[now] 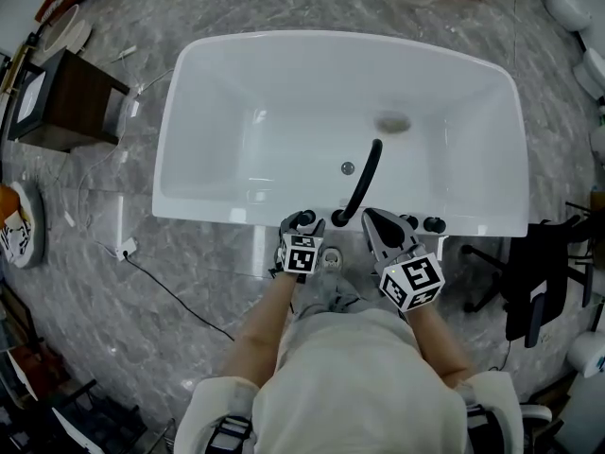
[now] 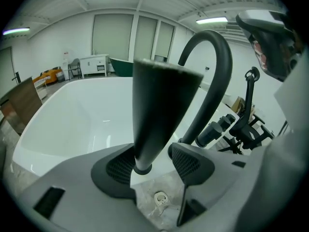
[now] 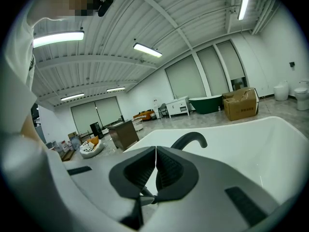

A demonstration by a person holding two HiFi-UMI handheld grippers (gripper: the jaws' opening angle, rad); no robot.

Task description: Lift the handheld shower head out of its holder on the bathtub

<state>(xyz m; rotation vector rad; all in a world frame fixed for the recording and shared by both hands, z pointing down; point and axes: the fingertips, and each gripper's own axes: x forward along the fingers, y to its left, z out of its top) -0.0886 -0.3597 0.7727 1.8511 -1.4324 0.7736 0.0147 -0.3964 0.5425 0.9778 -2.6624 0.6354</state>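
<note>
The black cone-shaped handheld shower head point(image 2: 159, 110) stands upright in its holder on the near rim of the white bathtub point(image 1: 236, 206). My left gripper point(image 2: 152, 167) is open, one jaw on each side of the head's narrow base, with a gap showing at the right pad point(image 2: 186, 163). In the head view the left gripper point(image 1: 302, 223) covers most of the shower head. A black curved spout point(image 1: 364, 183) arches over the tub just to its right. My right gripper point(image 1: 378, 225) hovers at the rim beside the spout point(image 3: 189, 140), and its pads point(image 3: 164, 170) meet with nothing between them.
Black tap knobs point(image 1: 435, 224) sit on the rim right of the spout. A dark wooden side table point(image 1: 66, 102) stands left of the tub and a black chair point(image 1: 534, 282) to its right. A cable point(image 1: 170, 291) trails over the marble floor. The tub drain point(image 1: 392, 121) lies far inside.
</note>
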